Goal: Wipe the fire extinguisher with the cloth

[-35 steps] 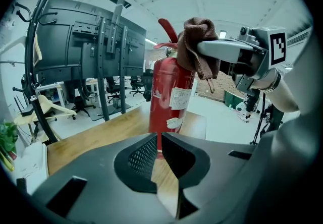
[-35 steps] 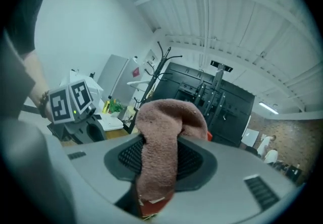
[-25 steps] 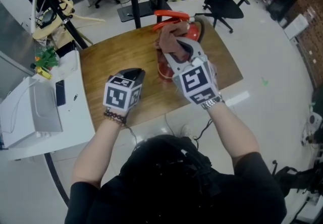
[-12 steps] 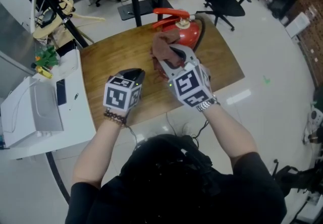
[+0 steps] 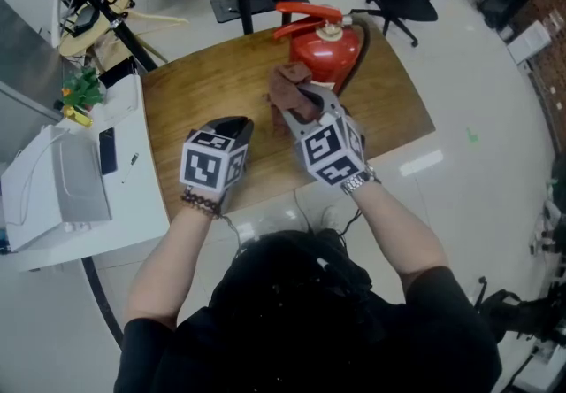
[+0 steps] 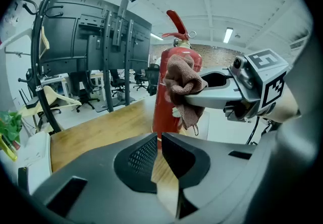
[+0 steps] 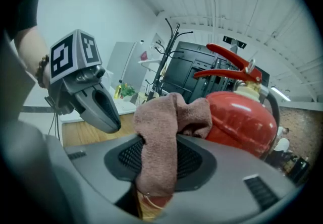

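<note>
Fire extinguisher (image 5: 329, 53): glossy, smooth red shell; cloth (image 5: 286, 87): matt brown, nubbly terry; table (image 5: 190, 95): smooth wood-grain top.

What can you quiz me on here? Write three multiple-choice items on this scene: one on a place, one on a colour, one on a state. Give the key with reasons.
1. Where does the fire extinguisher stand?
A. on the wooden table
B. on the floor
C. on a chair

2. What colour is the cloth?
A. blue
B. brownish pink
C. white

3. How is the left gripper?
A. shut and empty
B. shut on the cloth
C. wide open

Key:
1 A: in the head view its base rests on the wood.
2 B: both gripper views show it in that colour.
3 A: its jaws meet with nothing between them. The right gripper is the one clamped on the cloth.
</note>
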`<action>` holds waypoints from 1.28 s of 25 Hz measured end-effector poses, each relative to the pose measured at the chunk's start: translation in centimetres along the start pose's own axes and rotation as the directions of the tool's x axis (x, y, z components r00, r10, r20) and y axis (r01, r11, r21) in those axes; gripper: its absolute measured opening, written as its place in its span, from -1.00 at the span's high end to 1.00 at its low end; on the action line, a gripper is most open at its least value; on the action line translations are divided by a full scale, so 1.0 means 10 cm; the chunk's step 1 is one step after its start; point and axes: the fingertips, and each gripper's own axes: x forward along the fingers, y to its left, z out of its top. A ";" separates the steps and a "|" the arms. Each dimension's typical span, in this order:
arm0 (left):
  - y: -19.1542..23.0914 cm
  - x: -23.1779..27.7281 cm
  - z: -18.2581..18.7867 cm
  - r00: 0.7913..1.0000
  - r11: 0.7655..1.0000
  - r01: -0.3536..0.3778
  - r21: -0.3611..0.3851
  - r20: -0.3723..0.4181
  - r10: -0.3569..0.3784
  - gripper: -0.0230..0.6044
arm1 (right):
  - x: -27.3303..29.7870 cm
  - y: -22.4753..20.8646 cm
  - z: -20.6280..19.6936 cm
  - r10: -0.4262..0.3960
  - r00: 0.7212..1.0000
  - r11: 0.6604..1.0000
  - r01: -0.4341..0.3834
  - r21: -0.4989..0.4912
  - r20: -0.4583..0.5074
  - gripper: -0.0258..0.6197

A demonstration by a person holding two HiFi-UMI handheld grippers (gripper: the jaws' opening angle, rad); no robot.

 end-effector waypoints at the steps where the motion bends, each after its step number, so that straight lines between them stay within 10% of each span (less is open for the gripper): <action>1: 0.00 0.00 -0.01 1.000 1.000 -0.002 -0.002 -0.001 0.002 0.85 | 0.02 0.02 -0.04 0.005 1.000 1.000 -0.005 0.005 -0.008 0.45; 32: 0.17 0.07 -0.20 0.998 1.000 -0.015 -0.026 -0.059 0.014 0.85 | 0.87 0.70 -1.75 0.174 0.922 0.979 -0.125 0.160 -0.345 0.45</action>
